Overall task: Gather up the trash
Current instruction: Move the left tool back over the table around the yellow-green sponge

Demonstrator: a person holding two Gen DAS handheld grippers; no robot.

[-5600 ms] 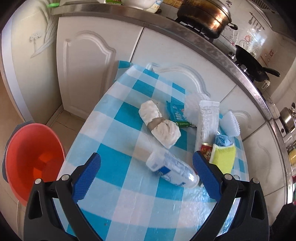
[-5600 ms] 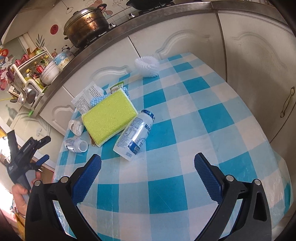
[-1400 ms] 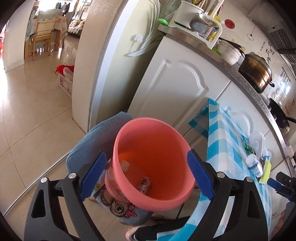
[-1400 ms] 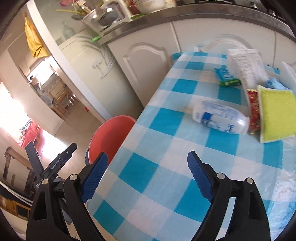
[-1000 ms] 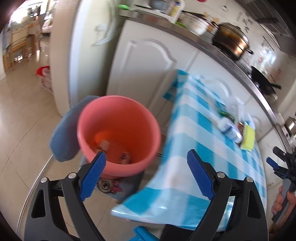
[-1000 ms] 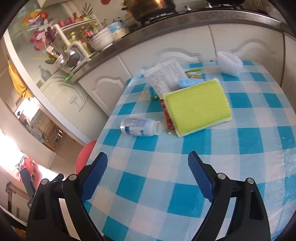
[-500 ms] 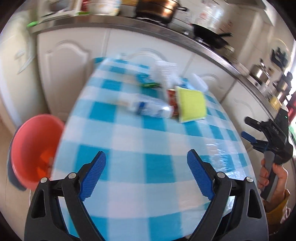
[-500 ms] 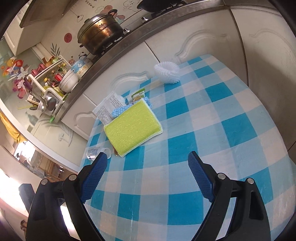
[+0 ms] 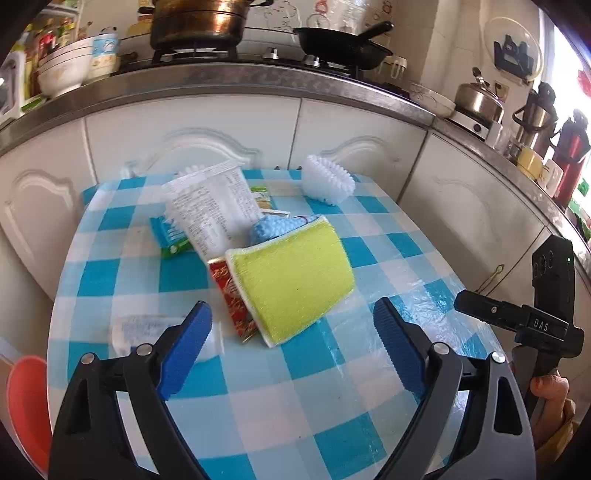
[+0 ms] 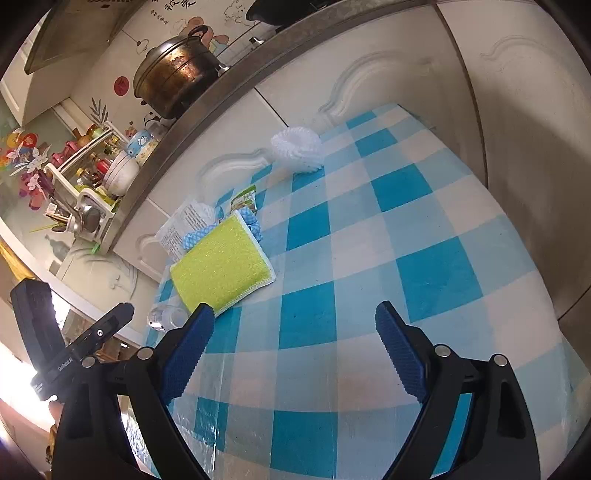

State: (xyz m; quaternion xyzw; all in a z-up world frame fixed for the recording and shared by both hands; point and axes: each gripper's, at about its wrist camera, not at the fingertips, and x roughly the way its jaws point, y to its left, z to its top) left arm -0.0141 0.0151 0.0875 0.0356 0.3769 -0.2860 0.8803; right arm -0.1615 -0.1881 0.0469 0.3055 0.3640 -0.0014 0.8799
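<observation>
Both tools wide open and empty: left gripper (image 9: 291, 343) above the table's (image 9: 258, 398) near edge, right gripper (image 10: 291, 350) likewise. The plastic bottle (image 9: 162, 334) lies by the left edge, just beside a red wrapper (image 9: 231, 295) under the sponge (image 9: 291, 280). Risk: a hasty grab rolls the bottle off, missing the orange bin (image 9: 26, 406).

Landmark: yellow-green sponge (image 9: 295, 278) lying flat on the blue-and-white checked tablecloth (image 9: 321, 417). White bristle brush (image 9: 328, 181) beyond it, near the table's far edge. White cabinet doors (image 9: 192, 129) behind. On the steel counter (image 9: 221, 81) above: lidded brass-coloured pot (image 9: 199, 22), black frying pan (image 9: 343, 44), steel kettle (image 9: 478, 98).
</observation>
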